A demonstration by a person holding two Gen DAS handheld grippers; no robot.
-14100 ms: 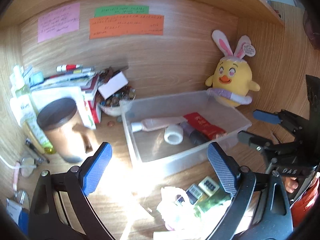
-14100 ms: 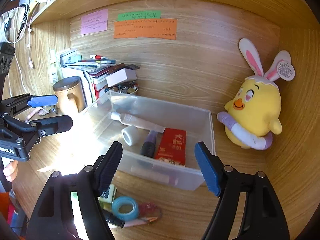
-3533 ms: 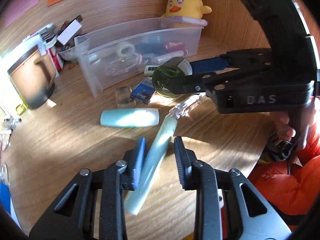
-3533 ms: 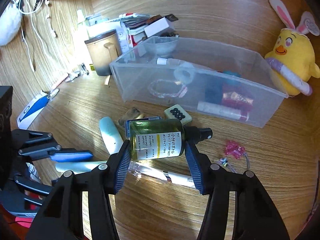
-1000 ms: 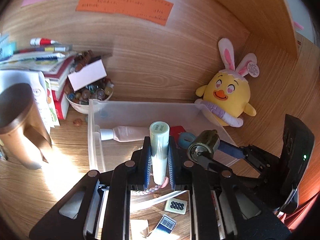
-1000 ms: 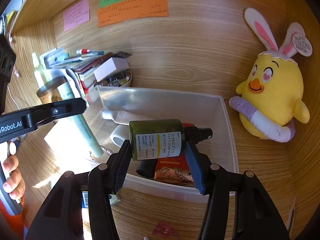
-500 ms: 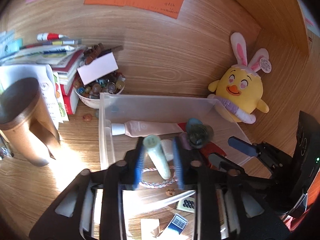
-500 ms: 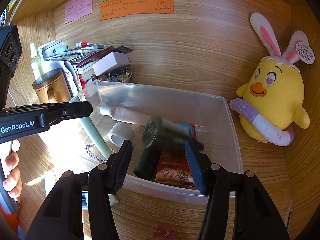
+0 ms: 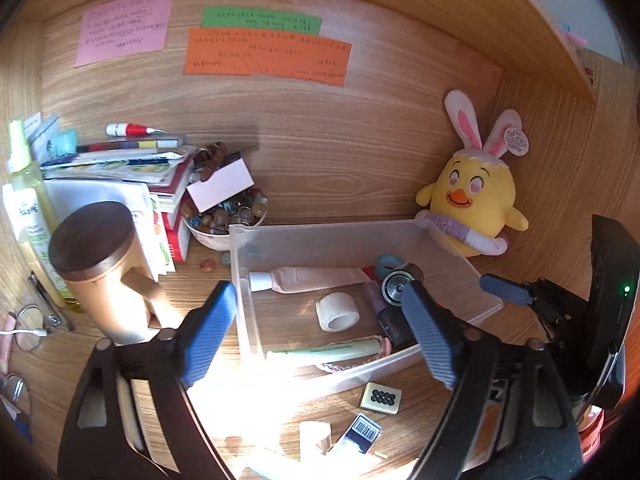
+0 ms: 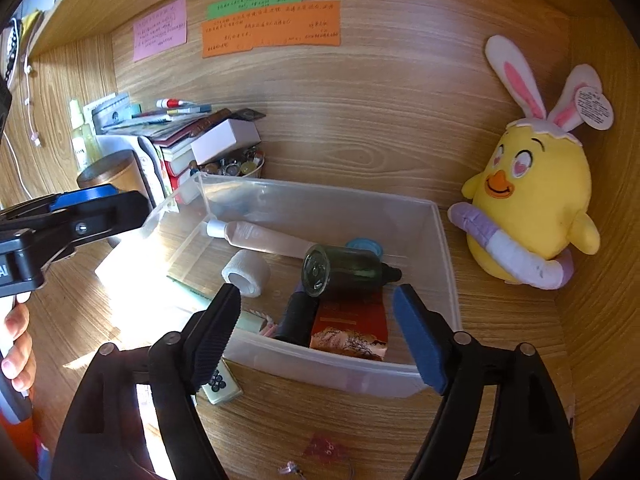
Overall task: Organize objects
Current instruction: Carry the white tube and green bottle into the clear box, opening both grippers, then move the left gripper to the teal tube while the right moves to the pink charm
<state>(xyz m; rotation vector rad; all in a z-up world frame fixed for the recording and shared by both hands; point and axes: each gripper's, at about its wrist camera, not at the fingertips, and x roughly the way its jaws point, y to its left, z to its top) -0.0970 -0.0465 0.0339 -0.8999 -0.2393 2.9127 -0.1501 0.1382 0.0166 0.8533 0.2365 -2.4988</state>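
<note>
Standing on a sunlit wooden bench (image 10: 500, 420) against a panelled wall, the clear bin (image 10: 448, 264) holds the green bottle (image 10: 348, 272) and pale tube (image 9: 324, 354); a plush chick (image 10: 532, 208) sits beside it. Both the left hand-held gripper (image 9: 316, 340) and right hand-held gripper (image 10: 316, 336) have just been opening; each is spread wide with nothing between its jaws.

Both grippers hang over the near edge of the clear bin (image 10: 444, 248), tilted down into it. The left gripper (image 9: 320, 340) has just been opening; its blue fingers (image 9: 208, 336) stand wide with nothing pressed between them. The right gripper (image 10: 316, 336) has likewise just been opening, its jaws empty. A bare hand (image 10: 18, 344) grips the left handle.
</note>
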